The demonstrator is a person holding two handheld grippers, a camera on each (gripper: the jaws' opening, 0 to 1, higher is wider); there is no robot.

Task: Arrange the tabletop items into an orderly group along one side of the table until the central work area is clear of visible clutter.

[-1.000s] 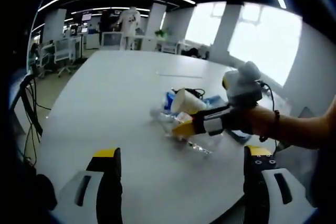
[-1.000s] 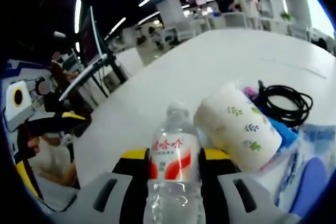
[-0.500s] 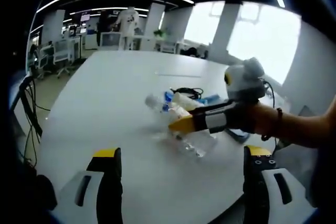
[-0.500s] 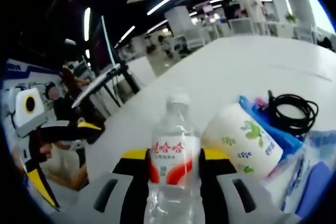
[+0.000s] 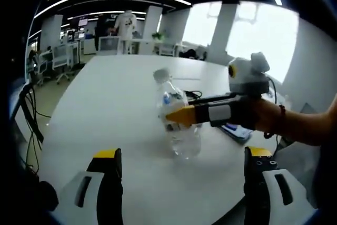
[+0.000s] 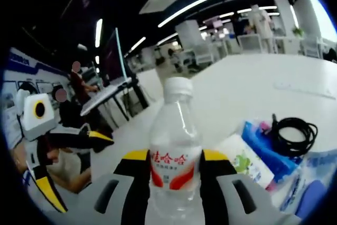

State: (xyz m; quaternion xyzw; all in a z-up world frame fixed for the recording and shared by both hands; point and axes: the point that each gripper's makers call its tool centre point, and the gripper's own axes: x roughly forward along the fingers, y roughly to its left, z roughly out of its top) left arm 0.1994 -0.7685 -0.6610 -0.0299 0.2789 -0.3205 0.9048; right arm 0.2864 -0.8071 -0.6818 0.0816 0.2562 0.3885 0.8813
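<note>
Clearly the right tongs (image 6: pixel 174 164) clamp a clear water bottle (image 6: pixel 174 146) mid-body; thin, slick plastic likely dents. Left tongs (image 5: pixel 181 164) gape, holding nothing.

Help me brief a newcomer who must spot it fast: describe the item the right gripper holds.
On the white table, beside a small pile with a coiled black cable, the right gripper holds a clear water bottle upright. Its white cap and red-and-white label set it apart from the leaf-printed paper roll lying behind.
</note>
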